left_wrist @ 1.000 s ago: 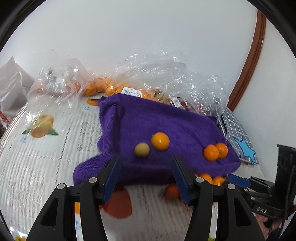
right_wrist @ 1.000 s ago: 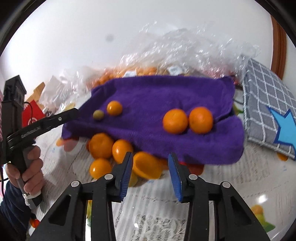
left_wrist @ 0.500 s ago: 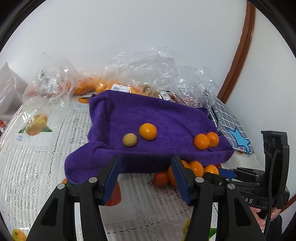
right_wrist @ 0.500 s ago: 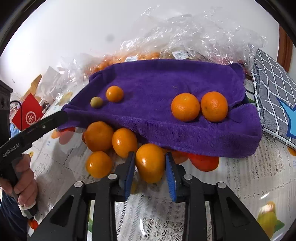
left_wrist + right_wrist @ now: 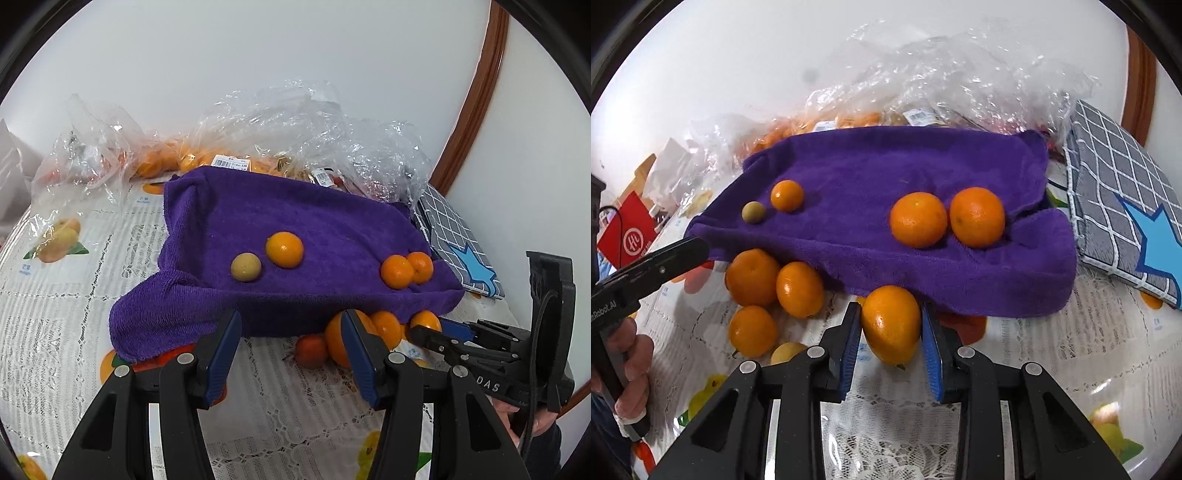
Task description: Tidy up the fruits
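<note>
My right gripper [image 5: 891, 325] is shut on a large orange [image 5: 892, 323] just in front of the purple towel [image 5: 886, 173]; the left wrist view shows the same gripper [image 5: 430, 332] low at the right. On the towel lie two oranges [image 5: 918, 219], a smaller orange [image 5: 284, 249] and a small yellow-green fruit [image 5: 245, 266]. Three loose oranges [image 5: 799, 290] sit on the tablecloth at the towel's front left edge. My left gripper [image 5: 291, 345] hovers open before the towel's near edge with nothing between its fingers.
Crumpled clear plastic bags [image 5: 295, 122] holding more oranges lie behind the towel against the white wall. A grey checked cloth with a blue star [image 5: 1119, 206] lies to the right. A small red fruit [image 5: 311, 350] sits on the lace tablecloth [image 5: 55, 314]. A red packet [image 5: 626, 236] stands far left.
The right gripper's jaws have closed onto the large orange that was loosely between them. The left gripper has drawn back a little, so the towel looks smaller.
</note>
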{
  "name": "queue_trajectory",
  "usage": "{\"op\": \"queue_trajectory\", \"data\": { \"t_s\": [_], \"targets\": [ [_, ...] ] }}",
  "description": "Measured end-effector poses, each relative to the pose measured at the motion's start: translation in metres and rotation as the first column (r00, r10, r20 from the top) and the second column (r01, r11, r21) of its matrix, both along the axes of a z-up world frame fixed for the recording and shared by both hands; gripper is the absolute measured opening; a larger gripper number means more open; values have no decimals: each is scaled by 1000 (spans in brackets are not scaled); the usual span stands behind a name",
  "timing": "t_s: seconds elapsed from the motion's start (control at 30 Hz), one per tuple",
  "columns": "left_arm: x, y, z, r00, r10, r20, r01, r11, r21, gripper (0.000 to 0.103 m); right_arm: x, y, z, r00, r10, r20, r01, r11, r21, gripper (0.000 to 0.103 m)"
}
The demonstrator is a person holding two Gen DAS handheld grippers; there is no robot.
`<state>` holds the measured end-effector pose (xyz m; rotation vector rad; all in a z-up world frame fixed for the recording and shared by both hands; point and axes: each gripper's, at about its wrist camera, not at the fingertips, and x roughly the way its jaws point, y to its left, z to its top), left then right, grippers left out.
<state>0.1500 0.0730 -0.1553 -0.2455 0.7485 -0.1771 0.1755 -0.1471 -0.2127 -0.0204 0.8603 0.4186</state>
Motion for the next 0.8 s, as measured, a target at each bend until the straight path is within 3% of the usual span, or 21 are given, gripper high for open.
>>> {"op": "queue_trajectory", "data": {
  "t_s": [0.23, 0.57, 0.8],
  "targets": [
    [4, 1, -6, 999, 2, -40, -2, 1000, 4, 53, -2, 4, 0, 1000, 7, 11, -7, 1000, -23, 32],
    [9, -2, -16, 993, -37, -112, 37, 999, -1, 39, -1, 4, 0, 1000, -7, 20, 8, 998, -54, 32],
    [8, -11, -16, 991, -57, -120, 60, 998, 23, 34, -4, 6, 0, 1000, 4, 26, -2, 998, -60, 32]
  ]
}}
